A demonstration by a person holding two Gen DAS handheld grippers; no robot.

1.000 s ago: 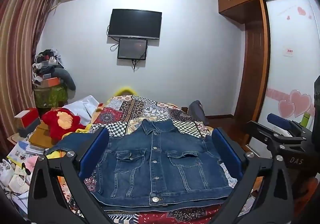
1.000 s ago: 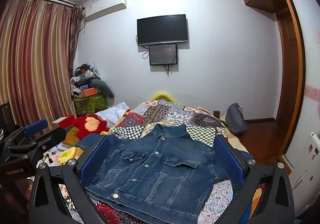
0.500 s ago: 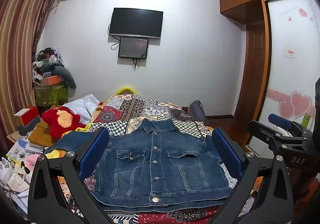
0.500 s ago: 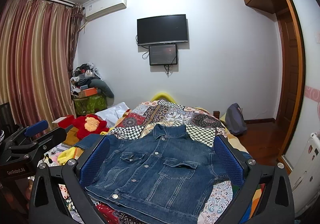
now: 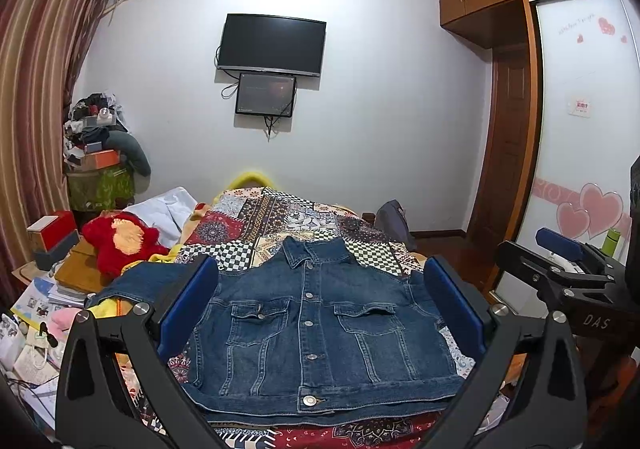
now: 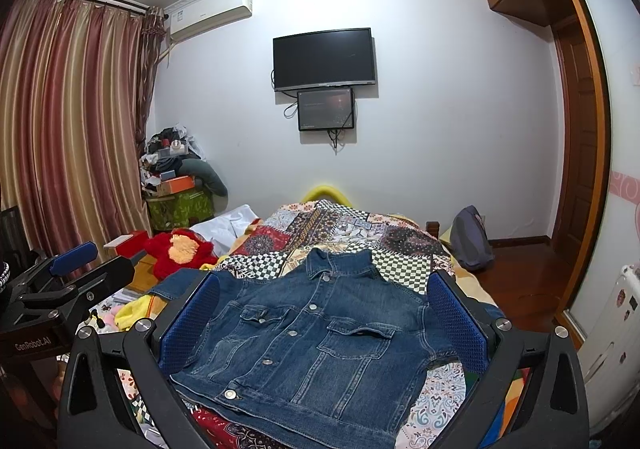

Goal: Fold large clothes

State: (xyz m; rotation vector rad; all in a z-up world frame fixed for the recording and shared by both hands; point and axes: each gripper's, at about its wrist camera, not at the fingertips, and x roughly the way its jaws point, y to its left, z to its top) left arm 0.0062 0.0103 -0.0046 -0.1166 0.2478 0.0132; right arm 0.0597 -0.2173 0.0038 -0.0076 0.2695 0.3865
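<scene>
A blue denim jacket (image 5: 316,325) lies front up on the patchwork bedspread (image 5: 288,217), buttoned, collar towards the far wall, with one sleeve spread out to the left (image 5: 132,285). The same jacket (image 6: 316,341) fills the lower middle of the right wrist view. My left gripper (image 5: 320,289) hovers above the jacket's near hem, wide open with nothing between its blue pads. My right gripper (image 6: 324,313) is held the same way, open and empty, over the jacket. Each gripper shows at the edge of the other's view: the right gripper (image 5: 568,265) and the left gripper (image 6: 72,277).
A red plush toy (image 5: 120,241) and a white cloth (image 5: 168,205) lie at the bed's left. Books and clutter (image 5: 36,313) crowd the left side. A grey bag (image 6: 472,241) sits on the floor to the right, near the wardrobe (image 5: 580,153).
</scene>
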